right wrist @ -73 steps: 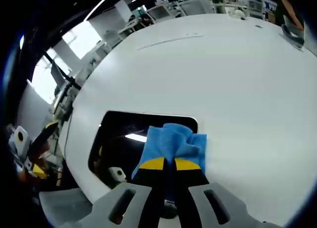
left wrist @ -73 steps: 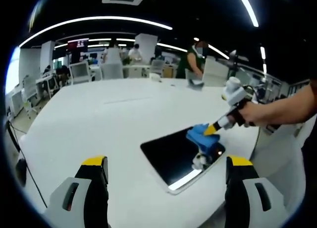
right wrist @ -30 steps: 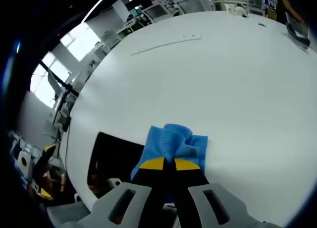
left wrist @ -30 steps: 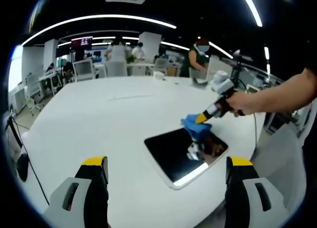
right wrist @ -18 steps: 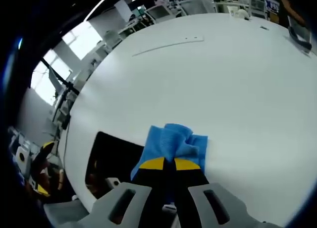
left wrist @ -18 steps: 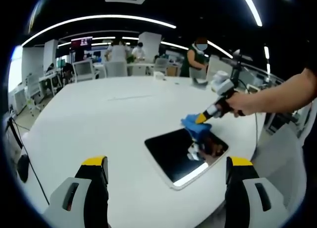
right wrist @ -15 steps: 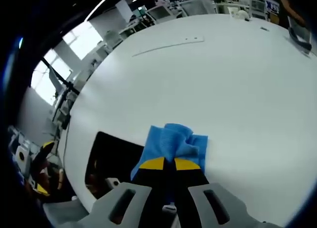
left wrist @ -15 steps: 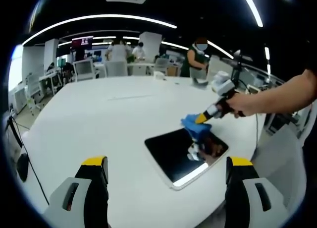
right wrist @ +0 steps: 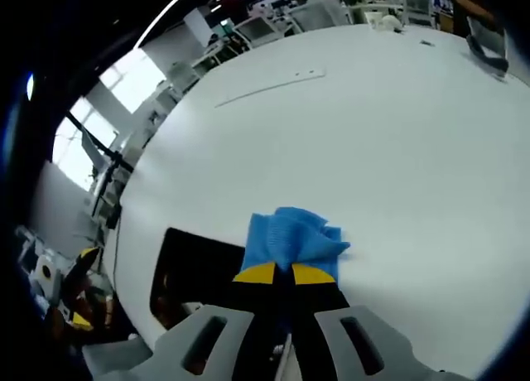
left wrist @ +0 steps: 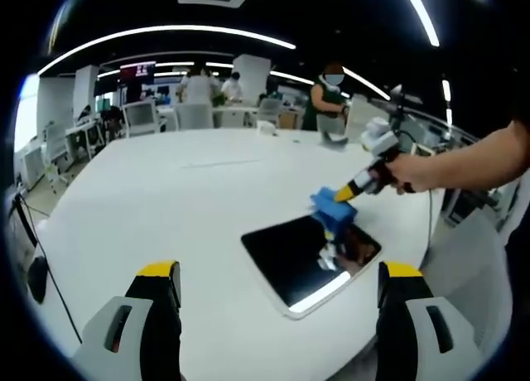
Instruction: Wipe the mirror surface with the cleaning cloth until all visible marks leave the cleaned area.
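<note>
Right claw (right wrist: 277,271) clenched on blue cloth (right wrist: 291,236) — at mirror (left wrist: 308,257) edge, left claw (left wrist: 277,272) released — white table (left wrist: 166,207)

From my right gripper view, the cleaning cloth (right wrist: 294,242) and my closed jaws hide part of the mirror (right wrist: 192,273). In the left gripper view I can't tell whether cloth touches glass, and marks are unreadable.

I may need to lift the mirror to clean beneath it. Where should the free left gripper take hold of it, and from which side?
Probably the near long edge of the mirror, approached low from the left gripper's side. It lies flat on the table, so only its thin rim is grippable; the far corner is occupied by the cloth.
</note>
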Demonstrator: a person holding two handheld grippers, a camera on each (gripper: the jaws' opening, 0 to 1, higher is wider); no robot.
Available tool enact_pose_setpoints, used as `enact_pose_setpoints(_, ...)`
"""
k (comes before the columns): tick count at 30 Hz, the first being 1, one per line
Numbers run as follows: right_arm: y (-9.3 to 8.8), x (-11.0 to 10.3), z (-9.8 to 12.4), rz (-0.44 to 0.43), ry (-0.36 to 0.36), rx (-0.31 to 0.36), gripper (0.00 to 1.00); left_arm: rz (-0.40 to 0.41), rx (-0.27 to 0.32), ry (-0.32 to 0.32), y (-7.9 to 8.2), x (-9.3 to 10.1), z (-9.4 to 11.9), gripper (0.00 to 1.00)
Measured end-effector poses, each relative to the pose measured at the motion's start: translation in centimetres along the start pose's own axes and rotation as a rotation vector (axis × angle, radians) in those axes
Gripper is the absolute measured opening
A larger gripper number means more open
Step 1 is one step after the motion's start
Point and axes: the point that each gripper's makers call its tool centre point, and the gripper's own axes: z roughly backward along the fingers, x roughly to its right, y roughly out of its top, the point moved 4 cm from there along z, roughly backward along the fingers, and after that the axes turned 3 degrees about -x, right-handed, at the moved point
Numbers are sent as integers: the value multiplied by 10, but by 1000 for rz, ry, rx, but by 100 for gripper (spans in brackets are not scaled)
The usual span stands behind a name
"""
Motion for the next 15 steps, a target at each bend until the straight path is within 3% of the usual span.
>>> enact_pose_setpoints(15,-7,29,29,-1,-36,-3,0,-12,-5,-13,0,5,-4,99)
